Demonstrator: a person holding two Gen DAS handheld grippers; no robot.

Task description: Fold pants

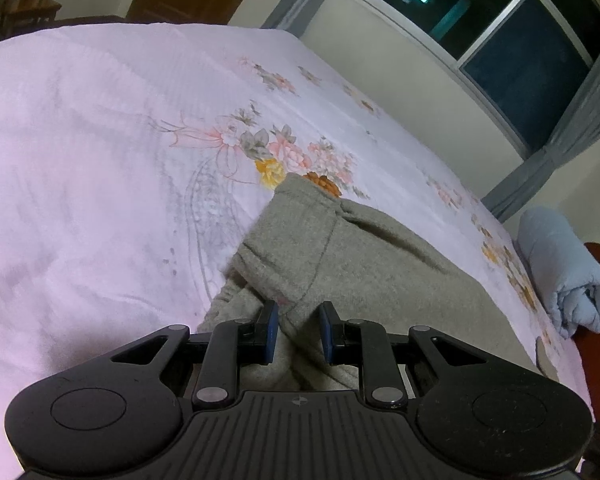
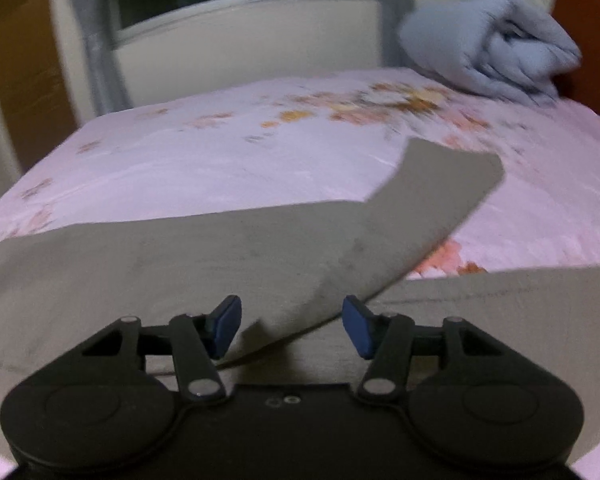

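Your left gripper (image 1: 298, 334) sits low over the grey pants (image 1: 340, 264), its jaws narrow with a bunched fold of the cloth rising between the blue pads (image 1: 271, 334); the pads look pressed on that fold, so you are holding the pants there; the pants lie on the bed (image 1: 100, 160), toward its near edge, with the cuffed end reaching out to the flower print in the middle of the sheet; in your right wrist view the right gripper (image 2: 292, 326) hangs over the same pants (image 2: 180, 264), jaws about half wide, and neither pad (image 2: 356, 326) touches the cloth; a flap of the pants lies below and between the pads, free of them, while a long grey strip runs up and to the right across the sheet; that view is blurred, so finer folds cannot be told; a rolled blue blanket (image 2: 488, 48) rests at the bed's far right corner, well apart from the pants; a window (image 1: 500, 28) with grey curtains stands beyond the bed's far edge
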